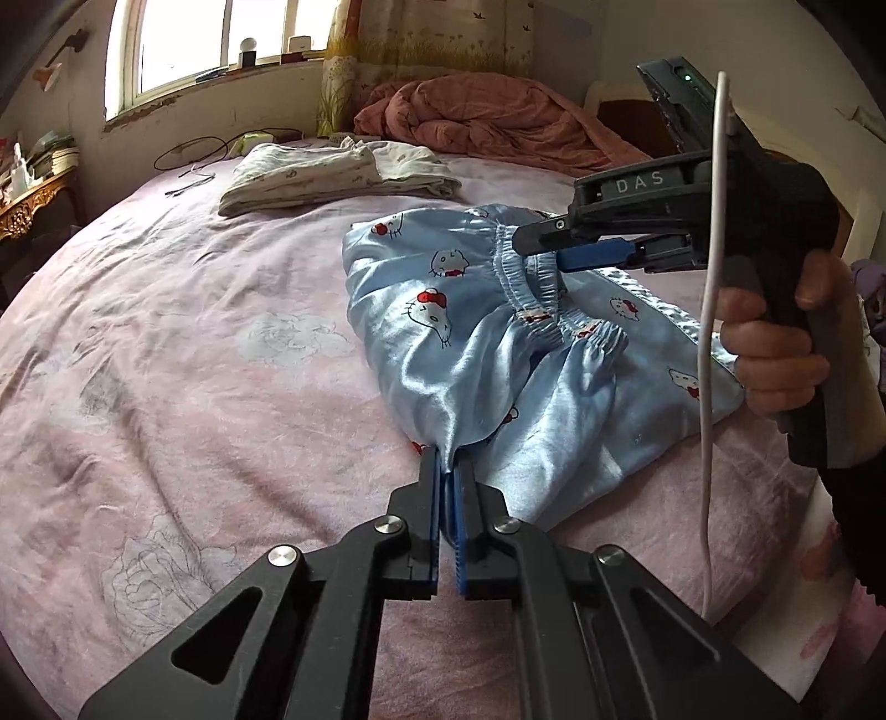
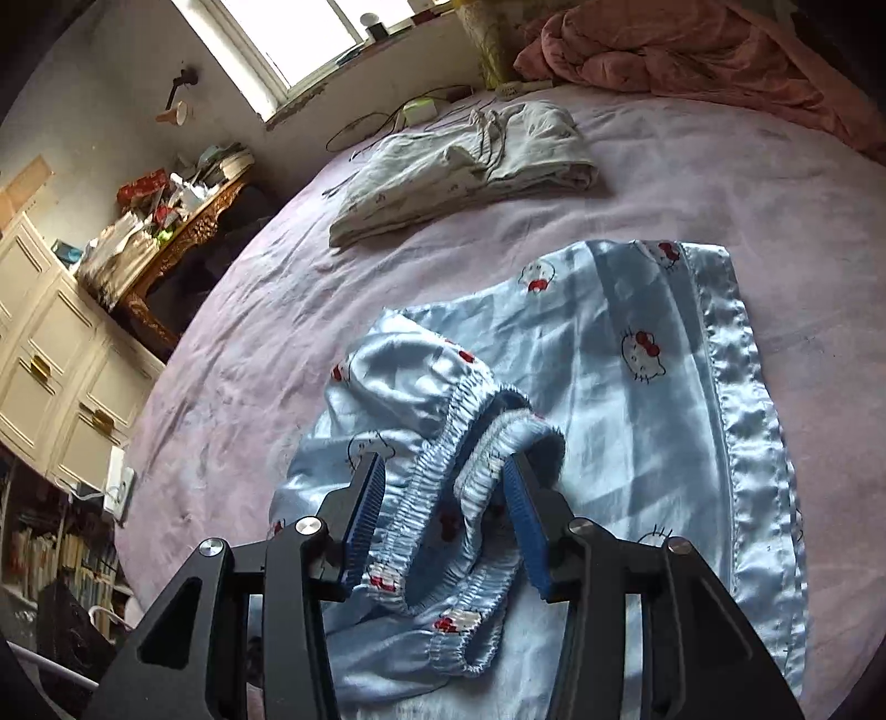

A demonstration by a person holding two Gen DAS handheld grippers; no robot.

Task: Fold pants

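On the pink bed [image 1: 166, 354] the satin pants [image 1: 443, 354] lie bunched (slippery, cartoon-printed), long axis running away from the left gripper [image 1: 447, 459], which is clenched on a fold. Right gripper [image 2: 443, 487], nearer the elastic waistband [image 2: 443, 443], straddles it with jaws apart.

The pants [image 1: 498, 338] lie on the bed [image 1: 194, 360], folded over, with the waistband [image 2: 443, 454] on top of the legs. The left gripper [image 1: 448, 471] pinches the near edge of the pants; the right gripper [image 2: 443, 498] straddles the waistband, one finger [image 2: 526, 515] inside it. Behind the pants, toward the far edge of the bed, lies a folded garment [image 1: 332, 171]. Behind that, a quilt [image 1: 487, 116] is heaped at the far right corner. A cable [image 1: 194, 149] lies at the far left edge, under the window [image 1: 221, 39].
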